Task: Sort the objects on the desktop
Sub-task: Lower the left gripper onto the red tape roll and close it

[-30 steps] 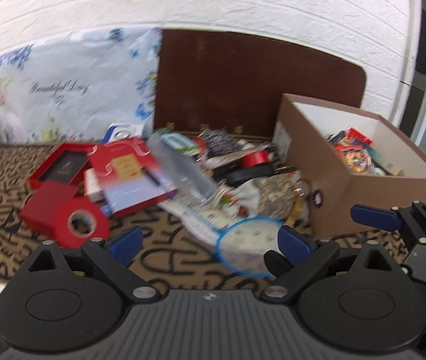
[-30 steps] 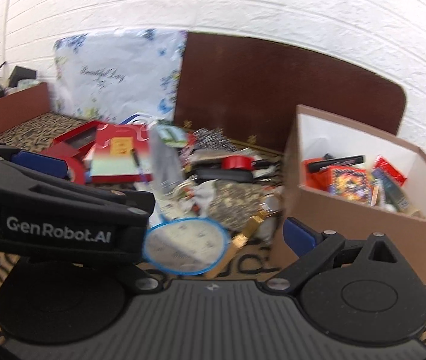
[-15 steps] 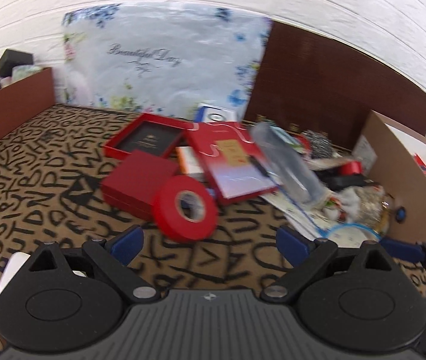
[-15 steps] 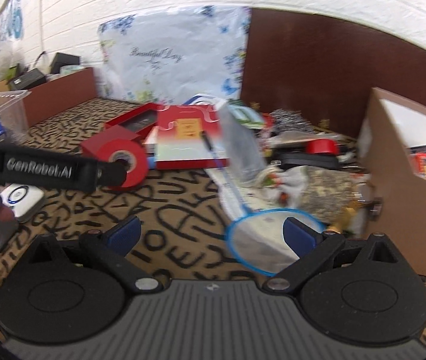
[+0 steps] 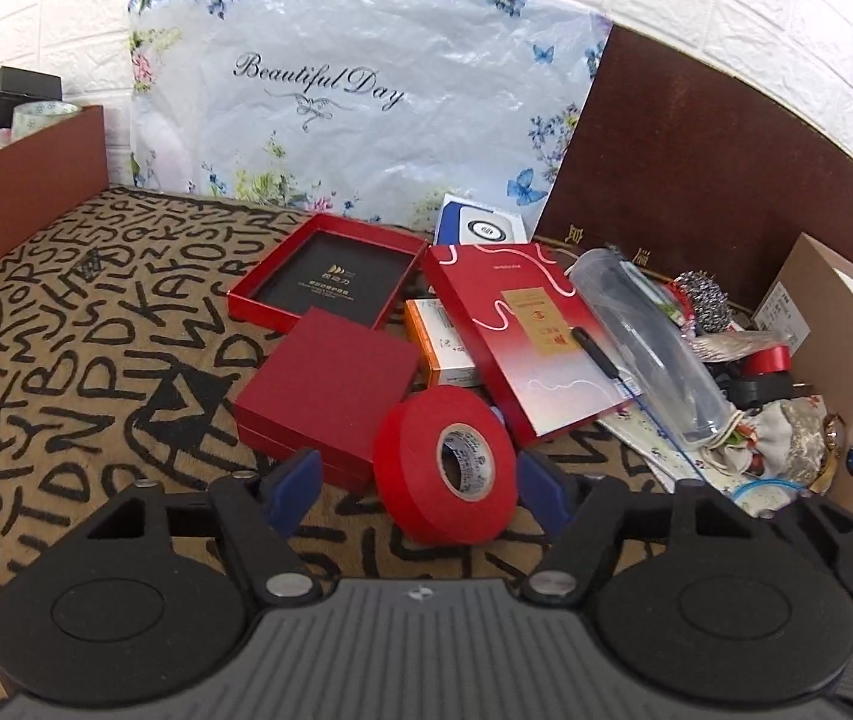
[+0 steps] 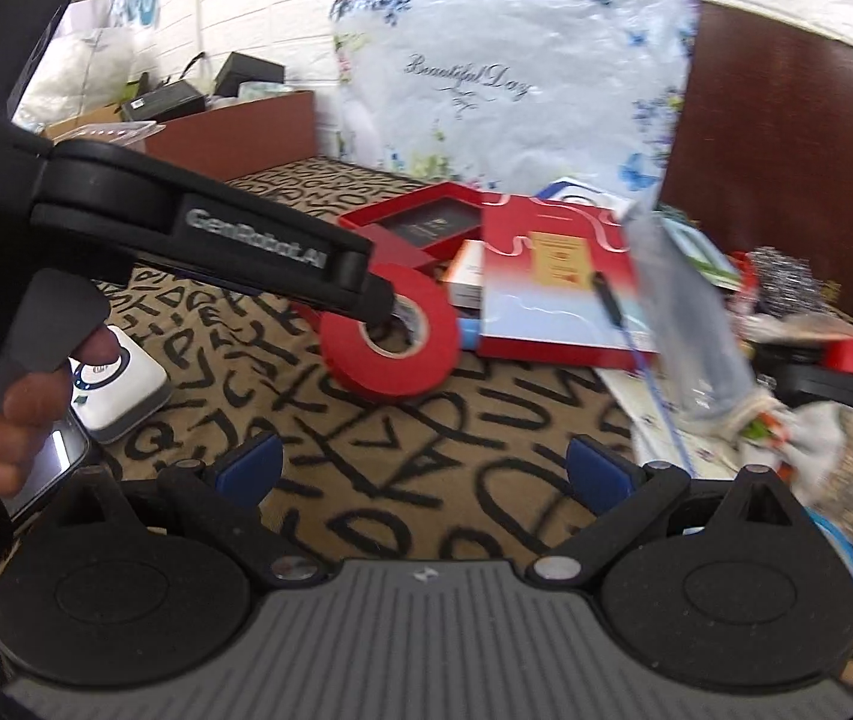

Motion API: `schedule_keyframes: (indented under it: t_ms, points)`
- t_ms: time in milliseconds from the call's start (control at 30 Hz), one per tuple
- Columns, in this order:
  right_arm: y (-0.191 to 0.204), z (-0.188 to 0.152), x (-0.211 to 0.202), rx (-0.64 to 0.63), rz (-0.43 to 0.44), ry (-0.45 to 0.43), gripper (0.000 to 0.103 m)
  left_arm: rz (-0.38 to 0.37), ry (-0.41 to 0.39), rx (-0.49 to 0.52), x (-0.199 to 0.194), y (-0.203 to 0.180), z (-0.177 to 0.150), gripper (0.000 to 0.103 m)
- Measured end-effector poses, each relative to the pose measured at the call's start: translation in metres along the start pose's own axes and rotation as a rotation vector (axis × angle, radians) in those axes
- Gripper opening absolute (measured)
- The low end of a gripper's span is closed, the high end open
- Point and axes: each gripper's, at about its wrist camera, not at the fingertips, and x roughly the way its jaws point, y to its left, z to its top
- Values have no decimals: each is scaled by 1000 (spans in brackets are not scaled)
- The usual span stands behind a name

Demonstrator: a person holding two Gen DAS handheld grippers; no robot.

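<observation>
While both tools gape unclenched, left tool (image 5: 417, 483) flanks red tape roll (image 5: 444, 471); right tool (image 6: 423, 468) over patterned cloth (image 6: 426, 420).

The floral plastic bag (image 5: 366, 114) leaning against the wall carried the script words "Beautiful Day". The side of the left tool (image 6: 258, 246), seen from the right wrist view, read "GenRobot.AI". Large black capital letters covered the brown cloth (image 5: 66, 348) on the tabletop, and the print on the red boxes was too small to read.
</observation>
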Motion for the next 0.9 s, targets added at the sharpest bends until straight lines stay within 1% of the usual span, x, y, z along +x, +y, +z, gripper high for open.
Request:
schedule_keyframes:
  t_ms: [67, 100, 167, 300, 333, 367, 400, 600, 633, 667, 700, 767, 833, 900]
  points:
    - [1, 4, 11, -1, 14, 2, 98, 1, 8, 9, 6, 2, 2, 65]
    - [1, 5, 17, -4, 19, 0, 98, -1, 10, 10, 8, 2, 2, 60]
    - [1, 8, 27, -14, 29, 0, 97, -13, 13, 7, 11, 4, 4, 55]
    - [0, 12, 42, -23, 40, 3, 96, -21, 12, 17, 14, 5, 5, 50]
    - [-1, 13, 45, -20, 42, 4, 94, -20, 11, 22, 15, 5, 5, 49]
    - [-2, 13, 48, -15, 46, 4, 89, -22, 12, 26, 15, 5, 6, 48]
    - [-3, 14, 51, -9, 49, 5, 87, -25, 13, 29, 16, 6, 6, 47]
    - [-7, 16, 65, 5, 64, -1, 84, -35, 12, 45, 20, 6, 7, 46]
    - [-7, 16, 66, 3, 65, -4, 78, -38, 15, 49, 20, 6, 7, 45]
    - [-7, 17, 66, 0, 77, -4, 69, -47, 24, 49, 21, 6, 6, 37]
    - [-6, 17, 66, 0, 90, -5, 65, -44, 31, 51, 22, 5, 6, 34]
    - [-4, 16, 65, -6, 76, -3, 65, -48, 38, 56, 22, 5, 4, 31]
    - [-4, 14, 60, -9, 72, 9, 65, -75, 56, 32, 21, 7, 3, 31]
    - [-4, 11, 53, -5, 70, 22, 65, -102, 70, 30, 20, 4, -1, 31]
